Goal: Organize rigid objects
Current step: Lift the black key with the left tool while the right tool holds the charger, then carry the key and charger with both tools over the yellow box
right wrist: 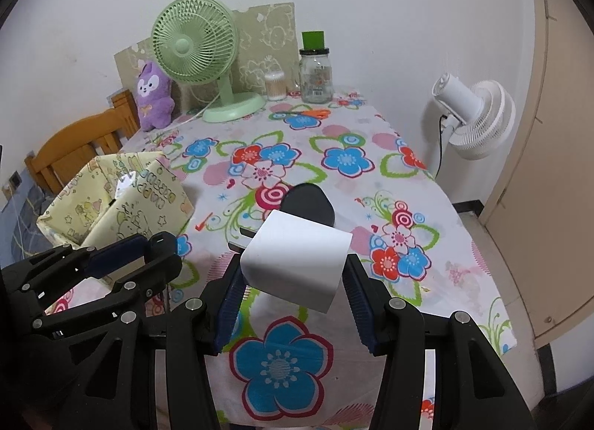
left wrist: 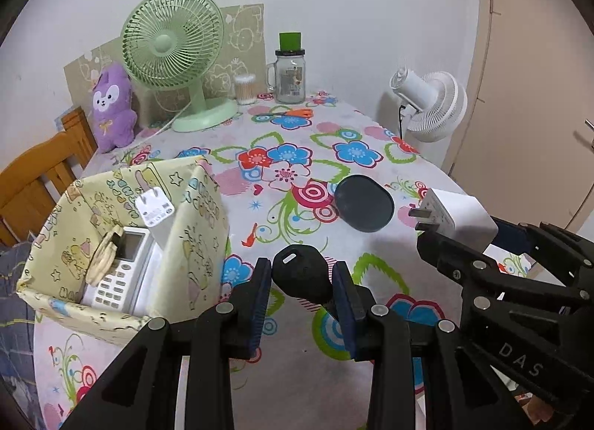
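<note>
Black fingers of the left gripper (left wrist: 301,281) are closed tight on a small black plastic key fob (left wrist: 301,277), held up above the table (left wrist: 334,374) with its flowery cloth. Black fingers of the right gripper (right wrist: 293,281) squeeze a white boxy plug charger (right wrist: 297,263) from both sides, and it is up off the table too. Just left of the key fob stands a pale yellow paper box with cartoon pictures (left wrist: 193,229). Inside that box lie a white remote control with buttons (left wrist: 118,274), a second white plug charger (left wrist: 156,211) and a cream coiled cable (left wrist: 105,255). Beyond the key fob, a dark round flat case (left wrist: 364,203) lies on the table. Far behind the yellow box stand a green desk fan (left wrist: 172,58) and a purple plush toy (left wrist: 111,107).
</note>
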### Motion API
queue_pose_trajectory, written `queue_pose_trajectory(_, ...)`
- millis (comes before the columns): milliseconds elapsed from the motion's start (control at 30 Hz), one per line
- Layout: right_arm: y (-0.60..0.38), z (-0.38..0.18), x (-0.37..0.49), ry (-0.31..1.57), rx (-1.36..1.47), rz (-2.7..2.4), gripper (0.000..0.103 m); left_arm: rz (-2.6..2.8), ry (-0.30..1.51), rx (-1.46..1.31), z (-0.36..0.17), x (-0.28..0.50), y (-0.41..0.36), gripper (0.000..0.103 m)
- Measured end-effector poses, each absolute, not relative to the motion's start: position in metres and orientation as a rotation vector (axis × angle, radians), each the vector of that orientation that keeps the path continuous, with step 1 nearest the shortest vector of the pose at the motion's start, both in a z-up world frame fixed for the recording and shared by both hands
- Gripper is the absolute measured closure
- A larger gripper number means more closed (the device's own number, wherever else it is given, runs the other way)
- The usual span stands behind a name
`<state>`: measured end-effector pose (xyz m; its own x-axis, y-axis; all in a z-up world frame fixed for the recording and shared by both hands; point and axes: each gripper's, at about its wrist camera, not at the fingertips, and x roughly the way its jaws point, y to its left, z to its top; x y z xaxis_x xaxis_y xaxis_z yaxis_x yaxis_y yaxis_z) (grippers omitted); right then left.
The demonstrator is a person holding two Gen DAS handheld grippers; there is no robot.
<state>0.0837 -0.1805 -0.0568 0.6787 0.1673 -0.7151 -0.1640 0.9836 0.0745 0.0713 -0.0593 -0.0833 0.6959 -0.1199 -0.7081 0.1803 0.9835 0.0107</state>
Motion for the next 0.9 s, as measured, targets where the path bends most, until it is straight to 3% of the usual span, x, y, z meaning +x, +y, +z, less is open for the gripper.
queue_pose_trajectory(900,-0.147,-0.020,0.080,0.768,-0.024,0.208,0.048,-0.154,0.745,0.074,-0.052,0.067,-0.027,0.069)
